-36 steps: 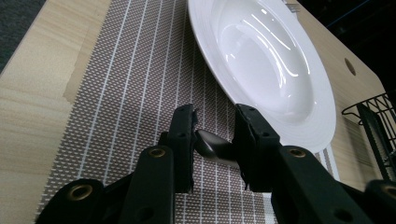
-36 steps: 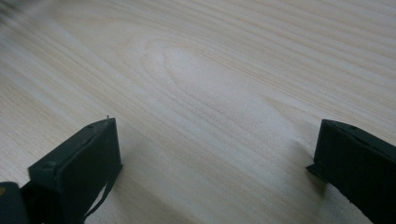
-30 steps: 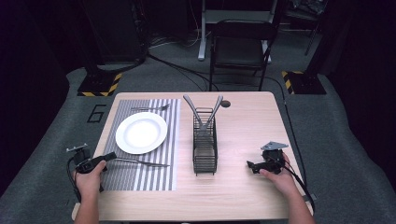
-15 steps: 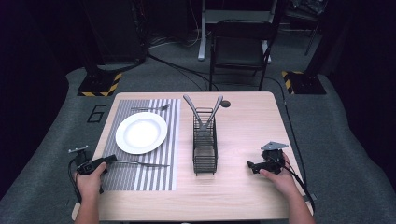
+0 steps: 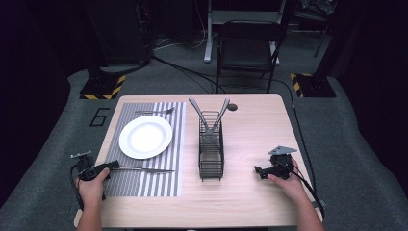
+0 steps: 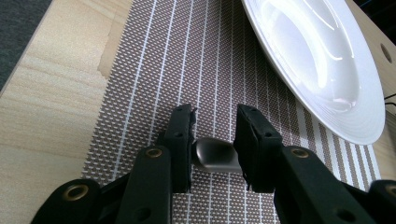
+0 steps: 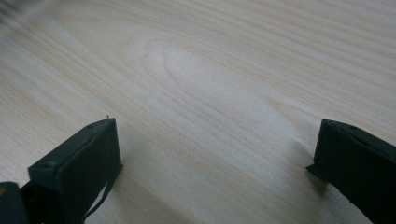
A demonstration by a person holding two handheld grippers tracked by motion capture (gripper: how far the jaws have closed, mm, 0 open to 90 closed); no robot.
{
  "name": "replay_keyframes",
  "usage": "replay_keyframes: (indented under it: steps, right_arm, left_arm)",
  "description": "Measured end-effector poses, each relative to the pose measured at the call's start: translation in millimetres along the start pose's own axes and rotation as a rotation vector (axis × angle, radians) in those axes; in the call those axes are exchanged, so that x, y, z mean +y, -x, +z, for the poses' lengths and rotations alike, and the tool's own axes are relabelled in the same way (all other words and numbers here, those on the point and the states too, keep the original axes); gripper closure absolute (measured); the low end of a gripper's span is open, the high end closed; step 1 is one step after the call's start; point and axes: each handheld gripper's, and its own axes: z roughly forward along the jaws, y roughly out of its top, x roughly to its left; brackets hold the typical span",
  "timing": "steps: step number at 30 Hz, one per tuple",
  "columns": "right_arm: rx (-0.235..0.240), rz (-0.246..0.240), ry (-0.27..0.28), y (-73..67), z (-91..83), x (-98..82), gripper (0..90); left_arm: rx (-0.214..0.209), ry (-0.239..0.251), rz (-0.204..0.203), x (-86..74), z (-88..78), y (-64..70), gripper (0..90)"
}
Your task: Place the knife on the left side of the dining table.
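Left gripper (image 6: 214, 140): at the table's near left corner, low over the placemat's near edge; its jaws stand on either side of the knife handle, the left pad touching it, the right pad close beside it (a firm pinch cannot be told).
Knife (image 5: 144, 169): lies flat on the striped placemat (image 5: 159, 185), parallel to the table's near edge, just in front of the plate, handle end toward the left edge.
Plate (image 5: 145, 136): white, on the placemat, toward the left edge.
Fork (image 5: 154, 111): along the placemat's far edge.
Wire caddy (image 5: 211, 151): mid-table, two utensils leaning out of its far end.
Right gripper (image 5: 262, 171): jaws spread wide over bare wood (image 7: 224, 84) near the right edge, holding nothing.
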Motion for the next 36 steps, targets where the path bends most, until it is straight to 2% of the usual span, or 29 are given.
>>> replay_keyframes:
  steps: [14,18,20,22,24,25,26,27,29,30,34,36]
  right_arm:
    - [-0.001,0.004,-0.005,-0.3,-0.4,0.0,0.0]
    - [0.001,0.001,-0.001,-0.1,0.0,0.0,0.0]
    - [-0.001,0.005,-0.005,-0.3,-0.4,0.0,0.0]
    - [0.001,0.003,-0.003,-0.2,-0.2,0.0,0.0]
    - [-0.002,0.004,-0.004,-0.2,-0.3,0.0,0.0]
    - [0.0,0.002,-0.002,-0.1,-0.2,0.0,0.0]
    - [-0.002,0.004,-0.004,-0.3,-0.3,0.0,0.0]
    - [-0.002,0.005,-0.004,-0.3,-0.3,0.0,0.0]
    - [0.0,0.0,0.0,0.0,0.0,0.0,0.0]
    - [-0.002,0.005,-0.004,-0.3,-0.3,0.0,0.0]
    - [0.0,0.003,-0.002,-0.2,-0.1,0.0,0.0]
    - [-0.002,0.005,-0.004,-0.4,-0.4,0.0,0.0]
  left_arm:
    - [0.023,0.014,0.045,-1.6,-5.7,4.1,66.1]
    - [0.009,0.026,0.066,-0.9,-10.2,10.9,64.3]
    - [-0.002,0.03,0.1,0.2,-13.2,14.6,63.5]
    - [-0.006,0.044,0.106,0.2,-15.8,20.8,62.3]
    - [-0.013,0.05,0.14,0.5,-18.2,25.5,61.5]
    - [-0.016,0.056,0.14,-0.1,-18.6,29.1,60.9]
    - [-0.02,0.049,0.164,0.2,-19.5,31.2,60.5]
    - [-0.021,0.053,0.158,-0.7,-19.4,35.5,60.5]
    - [-0.028,0.057,0.182,-1.4,-19.2,42.8,59.9]
    - [-0.03,0.048,0.206,-1.5,-20.1,46.1,59.5]
    - [-0.045,0.047,0.257,-3.9,-19.9,60.2,58.0]
    - [-0.05,0.042,0.299,-5.6,-18.6,65.4,57.1]
